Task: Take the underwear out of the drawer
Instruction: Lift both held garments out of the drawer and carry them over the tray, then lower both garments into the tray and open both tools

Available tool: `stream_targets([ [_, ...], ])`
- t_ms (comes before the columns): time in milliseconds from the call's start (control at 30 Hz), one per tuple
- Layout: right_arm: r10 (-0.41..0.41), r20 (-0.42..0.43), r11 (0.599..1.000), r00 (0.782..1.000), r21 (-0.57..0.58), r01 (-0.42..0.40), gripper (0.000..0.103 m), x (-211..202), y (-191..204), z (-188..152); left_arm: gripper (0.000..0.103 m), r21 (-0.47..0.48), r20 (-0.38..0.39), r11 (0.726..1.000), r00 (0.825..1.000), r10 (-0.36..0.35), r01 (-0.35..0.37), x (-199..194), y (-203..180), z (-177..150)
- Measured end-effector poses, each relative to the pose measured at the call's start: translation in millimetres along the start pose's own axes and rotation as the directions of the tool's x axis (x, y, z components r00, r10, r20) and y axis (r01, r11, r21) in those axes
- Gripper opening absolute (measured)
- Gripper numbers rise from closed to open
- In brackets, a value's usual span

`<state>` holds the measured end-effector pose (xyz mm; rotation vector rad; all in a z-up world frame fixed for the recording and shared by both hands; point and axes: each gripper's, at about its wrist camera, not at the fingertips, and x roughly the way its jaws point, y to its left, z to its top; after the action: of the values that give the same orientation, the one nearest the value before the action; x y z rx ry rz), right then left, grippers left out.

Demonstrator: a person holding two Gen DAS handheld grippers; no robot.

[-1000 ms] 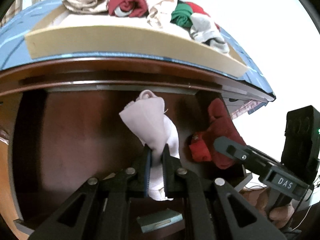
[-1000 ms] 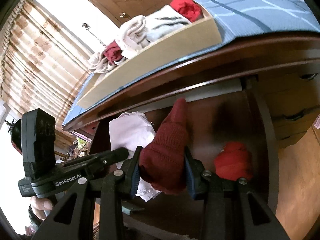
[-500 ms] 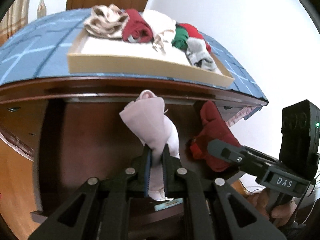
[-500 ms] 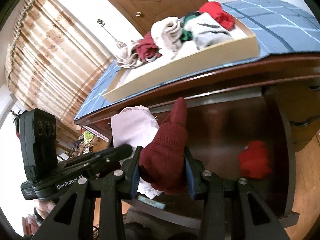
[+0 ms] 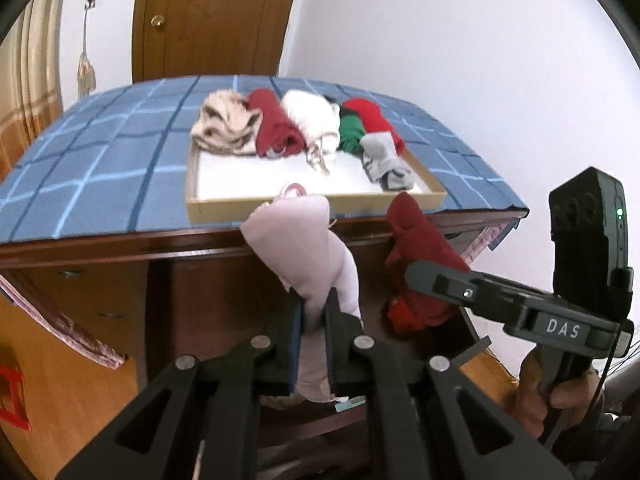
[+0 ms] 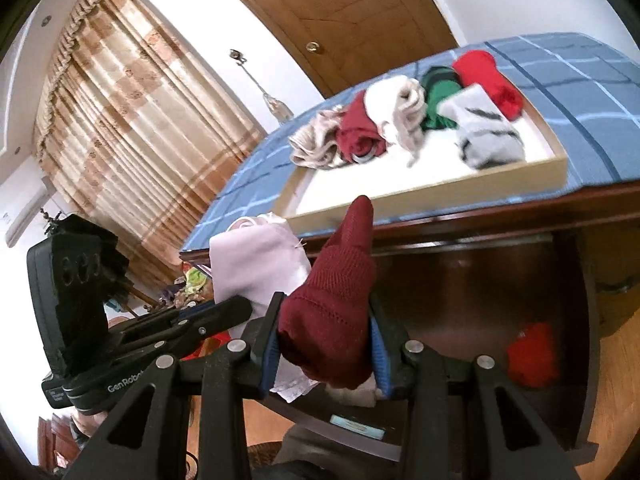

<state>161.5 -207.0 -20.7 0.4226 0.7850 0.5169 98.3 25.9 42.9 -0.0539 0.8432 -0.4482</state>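
Note:
My left gripper [image 5: 313,316] is shut on a pale pink underwear [image 5: 308,244] and holds it up in front of the open dark wooden drawer [image 5: 224,280]. My right gripper [image 6: 324,344] is shut on a dark red knitted underwear [image 6: 332,296]; it also shows in the left wrist view [image 5: 420,248], level with the dresser's top edge. The pink piece appears left of it in the right wrist view [image 6: 256,264]. A bright red garment [image 6: 532,356] lies inside the drawer at the right.
A shallow wooden tray [image 5: 320,200] on the blue checked cloth [image 5: 100,160] holds several rolled garments [image 5: 296,128]. A wooden door [image 5: 212,16] stands behind, curtains [image 6: 132,120] to the left. A small green box [image 6: 356,426] lies at the drawer's front.
Both grippers have risen with their garments, from inside the drawer opening up to the level of the dresser top; the tray's inside is now in view.

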Motion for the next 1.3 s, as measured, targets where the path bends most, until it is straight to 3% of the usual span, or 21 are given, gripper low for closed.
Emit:
stream_targets([
  [400,0.018,0.069,0.997,0.997,-0.077,-0.012,0.040,8.7,34.3,36.4,0.007,0.043,0.090,0.998,0.995,0.047,-0.051,-13.9,7.0,50.7],
  [600,-0.003,0.108,0.997,0.994,-0.073,0.010,0.041,27.8,35.1,66.1,0.007,0.062,0.051,0.996,0.997,0.063,-0.066,12.9,23.3,87.9],
  [833,-0.042,0.104,0.997,0.994,-0.054,0.048,0.041,60.6,24.3,92.4,0.007,0.115,-0.006,0.982,0.989,0.150,-0.148,50.4,40.4,119.0],
  [1033,-0.081,0.054,0.995,0.995,-0.059,0.085,0.041,93.7,10.7,95.7,0.007,0.131,-0.058,0.970,0.975,0.215,-0.206,87.3,50.9,130.8],
  [1300,-0.116,0.013,0.993,0.993,-0.035,0.117,0.041,116.6,-8.8,97.2,0.007,0.156,-0.051,0.958,0.967,0.249,-0.239,118.1,53.4,139.8],
])
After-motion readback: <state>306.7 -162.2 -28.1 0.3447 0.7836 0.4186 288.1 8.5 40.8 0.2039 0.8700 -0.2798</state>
